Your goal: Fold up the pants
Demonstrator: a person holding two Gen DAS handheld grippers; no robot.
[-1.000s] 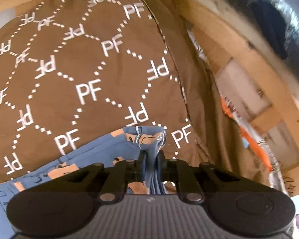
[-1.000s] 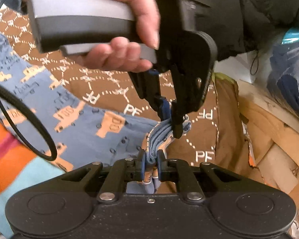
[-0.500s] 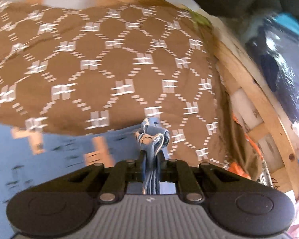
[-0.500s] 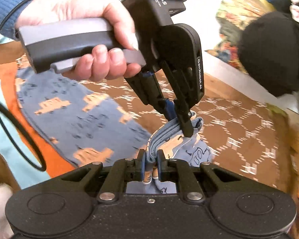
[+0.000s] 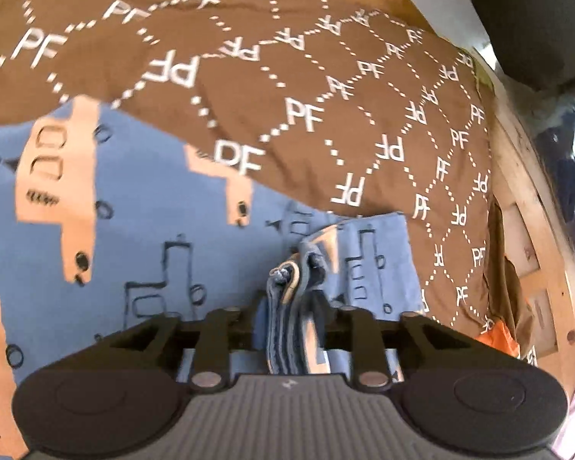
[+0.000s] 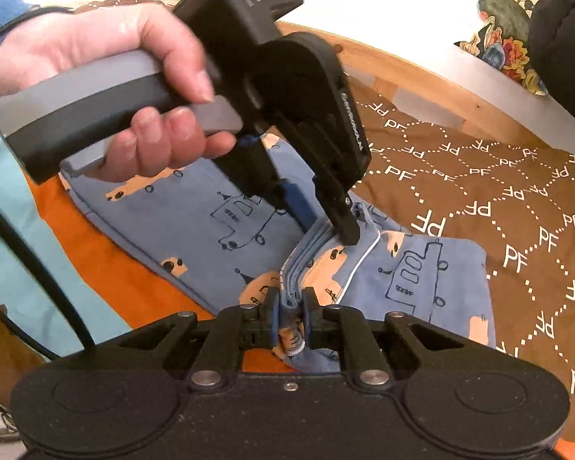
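Right wrist view, lower centre: right gripper (image 6: 290,314) pinches the pants (image 6: 410,280) hem while left gripper (image 6: 318,218), jaws just opening, should release squarely.

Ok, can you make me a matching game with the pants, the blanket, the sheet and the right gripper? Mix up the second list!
Things:
1. pants
2. blanket
3. sheet
4. right gripper

What fits:
A. brown with white letters
B. shut on a folded edge of cloth
C. blue with little trucks
D. orange, lying under the pants

Pairs: 1-C, 2-A, 3-D, 4-B
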